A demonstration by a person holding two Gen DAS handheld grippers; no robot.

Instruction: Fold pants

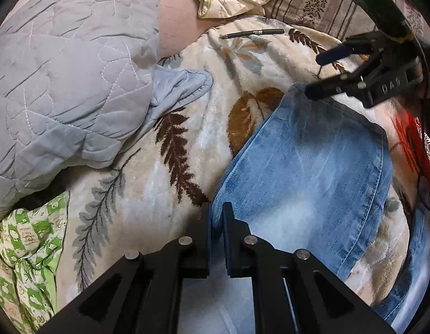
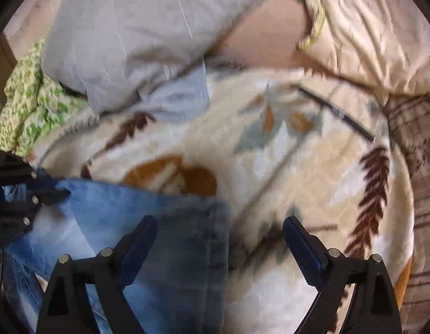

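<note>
Left gripper (image 1: 217, 217): jaws nearly closed, pinching denim edge of pants (image 1: 306, 167). Right gripper (image 2: 219, 232): jaws wide apart, holding nothing, above the hem. Pants: blue jeans, lying on leaf-patterned blanket (image 1: 148, 194), long axis running between the grippers. Pen (image 1: 252, 32) beyond.

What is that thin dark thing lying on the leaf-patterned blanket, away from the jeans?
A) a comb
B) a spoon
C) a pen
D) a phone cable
C: the pen is a slim dark barrel with a pointed tip and printed lettering, lying on the blanket beyond the jeans.
</note>
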